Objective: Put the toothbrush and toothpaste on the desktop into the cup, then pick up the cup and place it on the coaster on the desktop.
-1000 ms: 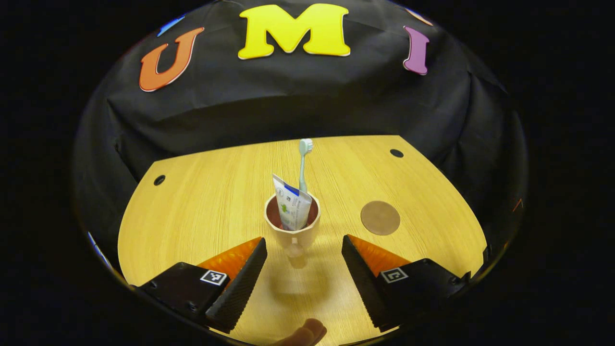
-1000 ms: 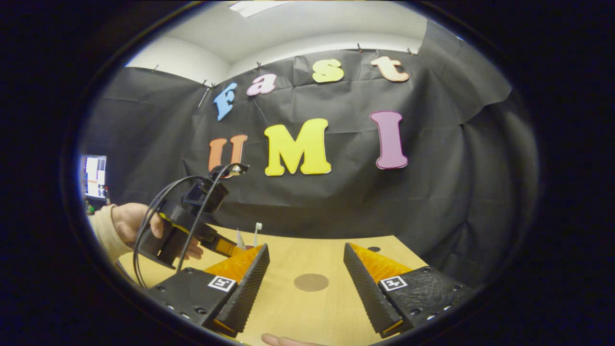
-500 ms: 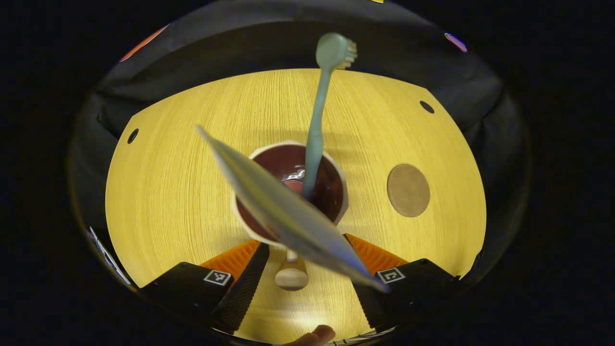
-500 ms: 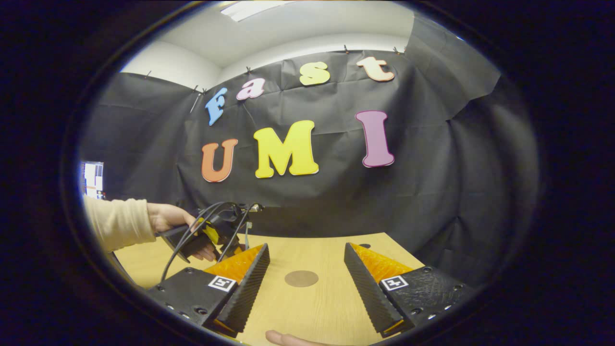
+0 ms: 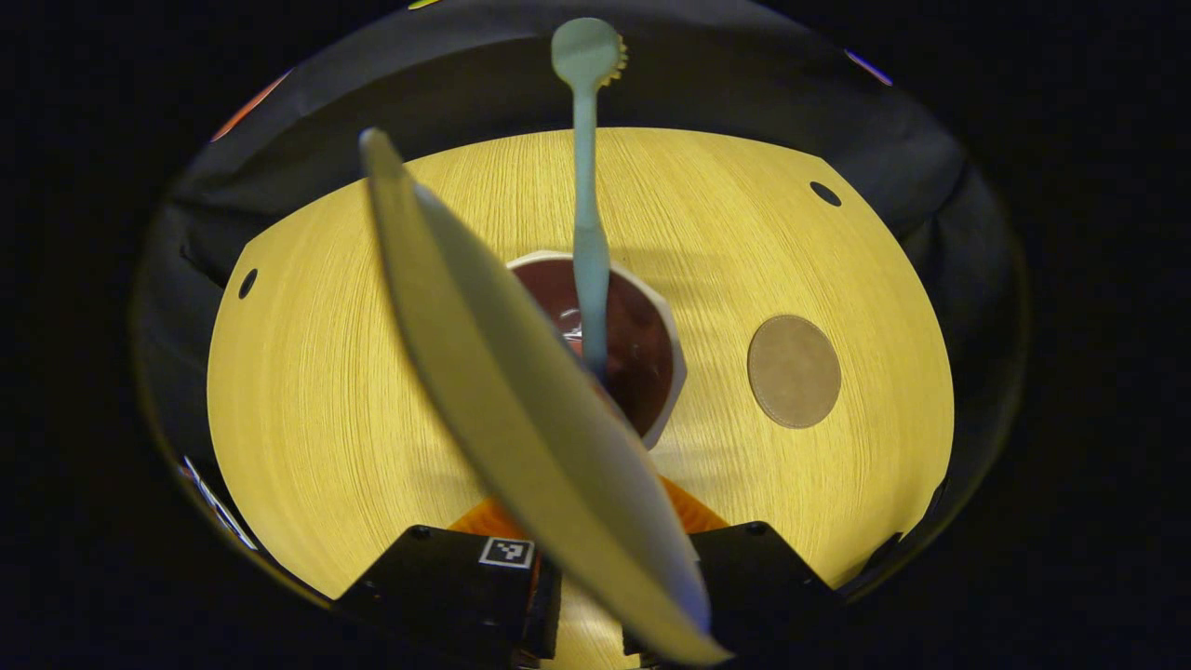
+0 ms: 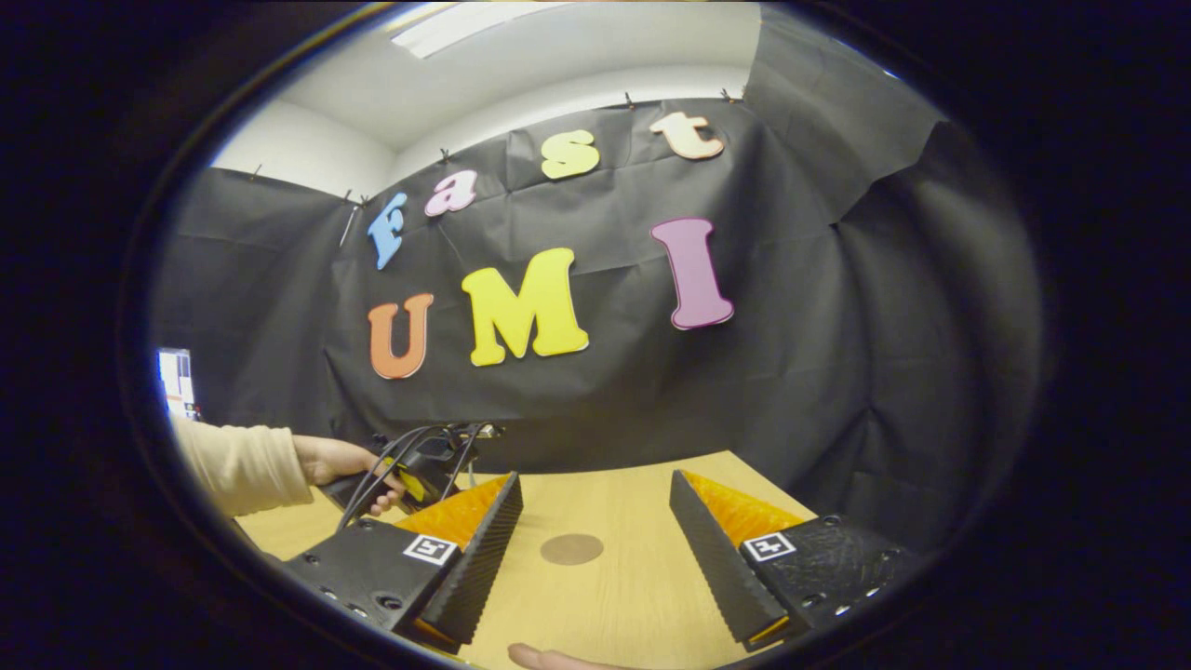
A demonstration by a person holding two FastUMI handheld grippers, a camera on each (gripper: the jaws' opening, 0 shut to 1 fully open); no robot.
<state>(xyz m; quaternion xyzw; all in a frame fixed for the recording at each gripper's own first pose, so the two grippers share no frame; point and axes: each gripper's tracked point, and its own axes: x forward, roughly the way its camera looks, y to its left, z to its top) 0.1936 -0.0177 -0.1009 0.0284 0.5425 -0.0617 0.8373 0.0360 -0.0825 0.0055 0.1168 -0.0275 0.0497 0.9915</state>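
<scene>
Left gripper view: toothpaste and toothbrush inside cup

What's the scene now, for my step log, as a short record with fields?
cup: beside the coaster, not on it
in cup: toothbrush and toothpaste, both sticking out
left gripper: jaws close together at the cup's near side; contact hidden by the toothpaste
right gripper: jaws open, empty, over the table
left to do: cup onto coaster
</scene>
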